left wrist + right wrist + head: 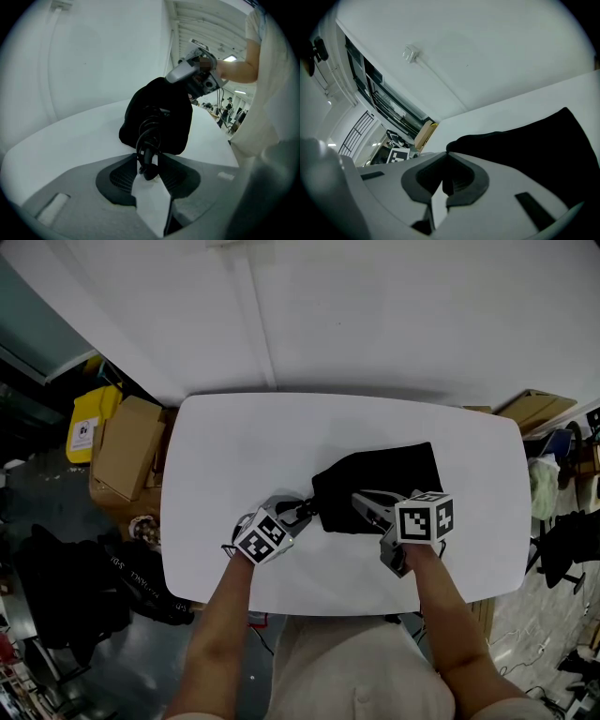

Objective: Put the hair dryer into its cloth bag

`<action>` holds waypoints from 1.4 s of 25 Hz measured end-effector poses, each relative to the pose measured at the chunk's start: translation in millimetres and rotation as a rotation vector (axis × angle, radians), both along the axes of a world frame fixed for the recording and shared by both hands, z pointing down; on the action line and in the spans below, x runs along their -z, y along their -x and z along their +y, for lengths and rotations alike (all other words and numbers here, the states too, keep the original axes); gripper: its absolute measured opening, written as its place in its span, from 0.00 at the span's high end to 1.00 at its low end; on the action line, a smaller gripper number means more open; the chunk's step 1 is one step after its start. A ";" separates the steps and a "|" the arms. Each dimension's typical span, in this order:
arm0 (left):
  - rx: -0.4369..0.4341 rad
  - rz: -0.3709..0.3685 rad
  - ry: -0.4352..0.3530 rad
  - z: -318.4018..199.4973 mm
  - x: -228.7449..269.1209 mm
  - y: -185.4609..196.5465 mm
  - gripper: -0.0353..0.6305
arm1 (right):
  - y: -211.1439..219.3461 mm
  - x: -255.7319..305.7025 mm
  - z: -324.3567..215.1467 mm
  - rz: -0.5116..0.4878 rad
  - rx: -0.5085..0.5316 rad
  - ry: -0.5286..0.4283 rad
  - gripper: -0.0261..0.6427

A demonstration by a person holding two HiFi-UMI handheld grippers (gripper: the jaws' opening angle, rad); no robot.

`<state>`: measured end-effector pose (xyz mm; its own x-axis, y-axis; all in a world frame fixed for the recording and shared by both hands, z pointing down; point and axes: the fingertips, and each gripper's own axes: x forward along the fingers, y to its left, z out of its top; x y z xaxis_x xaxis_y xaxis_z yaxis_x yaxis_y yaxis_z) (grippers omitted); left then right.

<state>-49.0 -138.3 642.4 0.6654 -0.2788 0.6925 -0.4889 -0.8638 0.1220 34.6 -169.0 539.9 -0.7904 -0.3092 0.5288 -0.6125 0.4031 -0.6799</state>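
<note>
1. The left gripper has its jaws clamped on the black coiled cord that comes out of the bag's mouth.
2. The right gripper has its jaws together, pinching the edge of the cloth bag.
3. The cloth bag lies mid-table. The hair dryer body is hidden.

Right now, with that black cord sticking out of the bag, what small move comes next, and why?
Probably push the coiled cord into the cloth bag: the left gripper pinches it just outside the mouth, and the right gripper clamps the bag's edge.
</note>
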 end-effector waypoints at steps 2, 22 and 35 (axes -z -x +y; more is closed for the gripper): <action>0.001 -0.004 0.013 0.5 0.0 0.1 0.74 | 0.0 -0.1 0.3 -0.003 -0.001 0.002 0.93; 0.053 0.048 -0.011 -18.7 61.9 -34.5 0.79 | -5.5 15.2 -0.7 -0.059 -0.023 -0.009 0.93; 0.061 0.084 0.056 -18.8 32.0 -83.4 0.79 | -10.7 20.5 6.7 -0.081 -0.007 -0.008 0.93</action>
